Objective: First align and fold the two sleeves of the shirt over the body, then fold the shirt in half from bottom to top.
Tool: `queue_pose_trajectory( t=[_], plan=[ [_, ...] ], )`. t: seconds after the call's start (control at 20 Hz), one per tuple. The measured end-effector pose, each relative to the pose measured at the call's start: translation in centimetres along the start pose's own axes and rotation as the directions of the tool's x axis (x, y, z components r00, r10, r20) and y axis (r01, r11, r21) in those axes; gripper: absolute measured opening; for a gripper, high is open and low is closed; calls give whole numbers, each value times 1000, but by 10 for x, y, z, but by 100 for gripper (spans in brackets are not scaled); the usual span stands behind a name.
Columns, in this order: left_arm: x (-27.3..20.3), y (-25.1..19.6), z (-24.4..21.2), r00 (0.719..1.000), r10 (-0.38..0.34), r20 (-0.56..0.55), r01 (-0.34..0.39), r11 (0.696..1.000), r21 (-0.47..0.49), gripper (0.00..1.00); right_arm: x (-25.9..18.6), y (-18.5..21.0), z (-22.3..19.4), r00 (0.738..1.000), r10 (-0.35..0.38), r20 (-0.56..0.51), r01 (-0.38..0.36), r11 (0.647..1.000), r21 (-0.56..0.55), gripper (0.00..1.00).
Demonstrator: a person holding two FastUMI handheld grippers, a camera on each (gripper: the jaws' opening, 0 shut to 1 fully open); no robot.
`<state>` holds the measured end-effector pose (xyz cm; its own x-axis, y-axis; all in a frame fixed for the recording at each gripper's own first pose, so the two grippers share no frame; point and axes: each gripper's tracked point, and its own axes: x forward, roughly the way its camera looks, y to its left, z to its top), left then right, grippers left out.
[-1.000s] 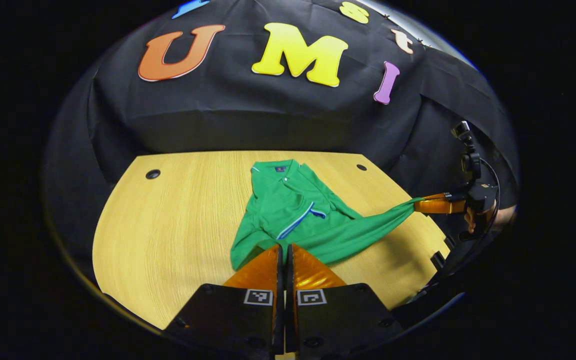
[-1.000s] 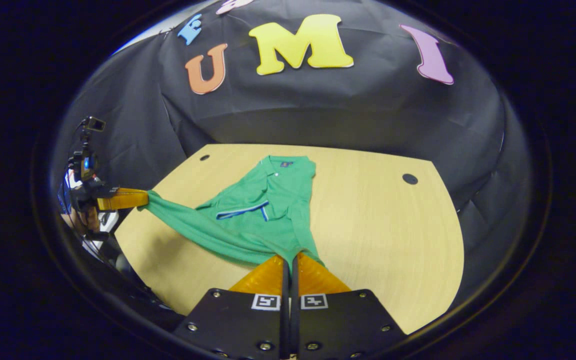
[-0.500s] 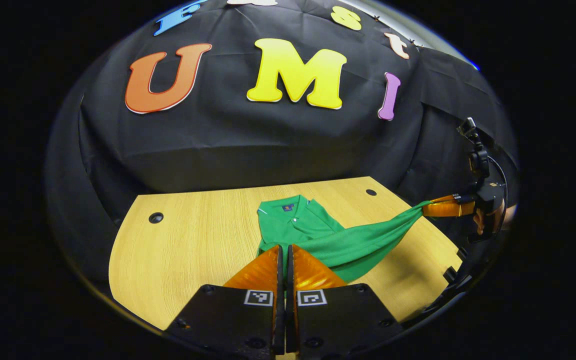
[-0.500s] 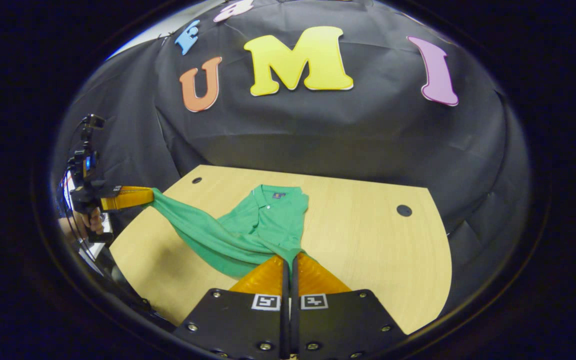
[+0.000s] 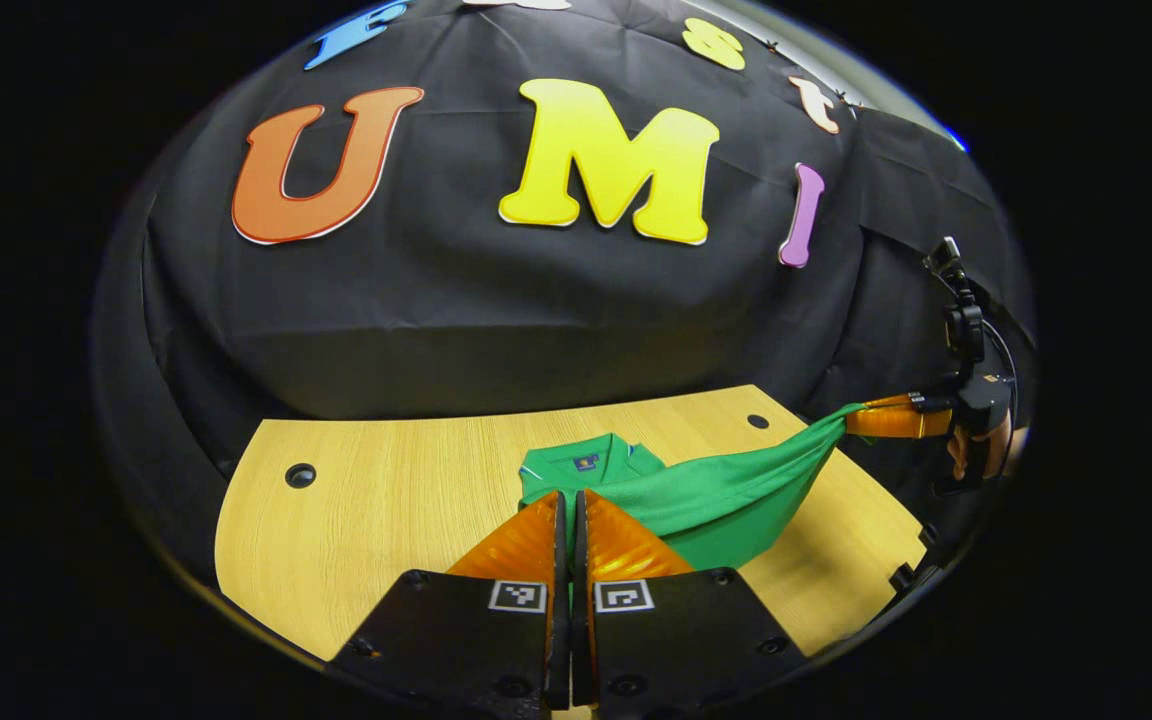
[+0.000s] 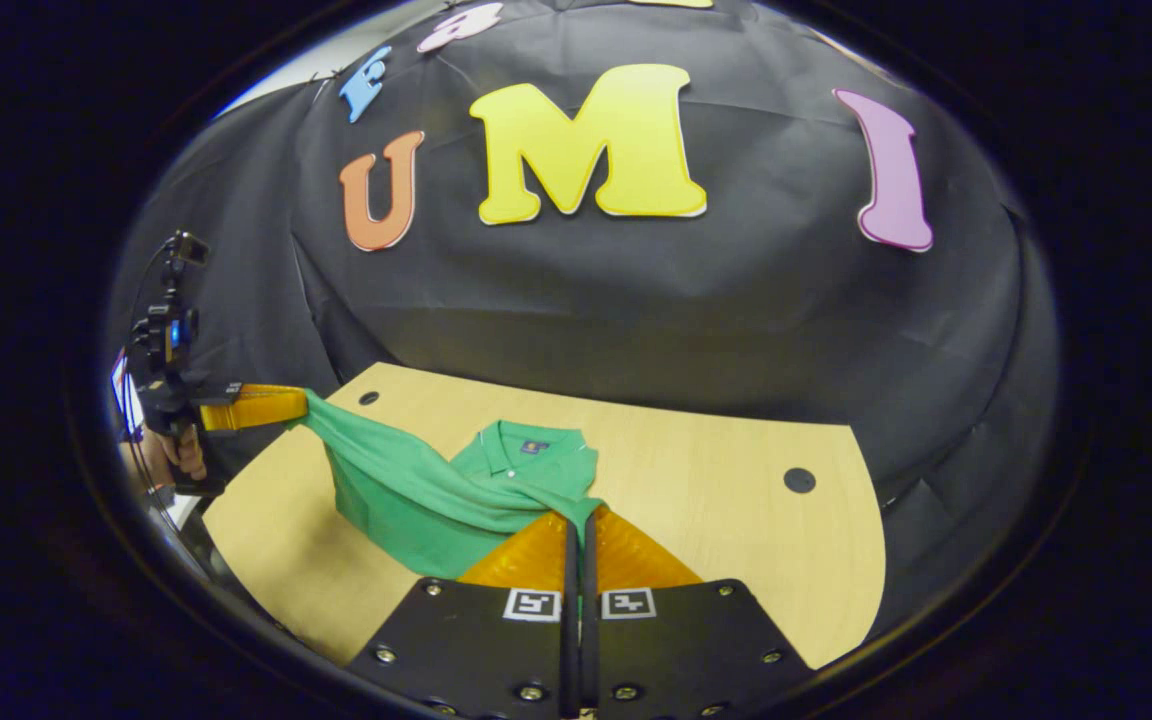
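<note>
Shirt [image 5: 726, 490] hem now carried closer to collar [image 6: 521, 447], both grippers' fingers clenched on it.

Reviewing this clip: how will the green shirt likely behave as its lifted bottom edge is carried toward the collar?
Probably floppy: the shirt sags between the left gripper and right gripper. Likely light, since pinched corners hold it up. It may bunch, as folds gather near the collar.

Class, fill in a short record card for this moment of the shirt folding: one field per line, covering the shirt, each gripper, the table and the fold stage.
shirt: green polo shirt, bottom edge lifted, collar end lying on the table
left gripper: shut on the hem
right gripper: shut on the hem
table: light wooden table with round holes
fold stage: bottom half raised toward the collar, not yet laid down
</note>
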<state>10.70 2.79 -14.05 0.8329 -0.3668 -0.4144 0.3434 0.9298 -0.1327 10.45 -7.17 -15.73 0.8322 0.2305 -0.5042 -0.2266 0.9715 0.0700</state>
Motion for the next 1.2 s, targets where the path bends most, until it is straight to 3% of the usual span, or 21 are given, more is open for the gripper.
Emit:
queue_pose_trajectory(
  t=[0.05,0.55,0.65,0.7,0.95,1.05,1.2],
  plan=[
    [5,4,3,1000,3,4,-3,1000,-9,4,7,-1,5,1000,0,6,0,1000,-4,0],
    [86,49,9,999,43,16,-43,999,1,4,120,-15,45,999,-22,49,23,999,-28,1],
    [102,59,4,998,54,14,-54,998,13,8,145,-19,41,999,-32,42,33,999,-19,1],
    [110,65,0,998,65,13,-65,998,17,4,158,-21,40,998,-35,43,36,999,-13,1],
    [156,98,-30,992,125,-16,-125,992,26,4,212,-31,16,997,-71,4,71,997,17,1],
    [171,102,-37,990,139,-20,-138,990,28,4,230,-29,5,997,-81,-19,81,997,3,4],
    [190,104,-49,986,162,-35,-161,986,39,4,254,-26,-6,994,-98,-40,96,995,-34,1]
  ],
)
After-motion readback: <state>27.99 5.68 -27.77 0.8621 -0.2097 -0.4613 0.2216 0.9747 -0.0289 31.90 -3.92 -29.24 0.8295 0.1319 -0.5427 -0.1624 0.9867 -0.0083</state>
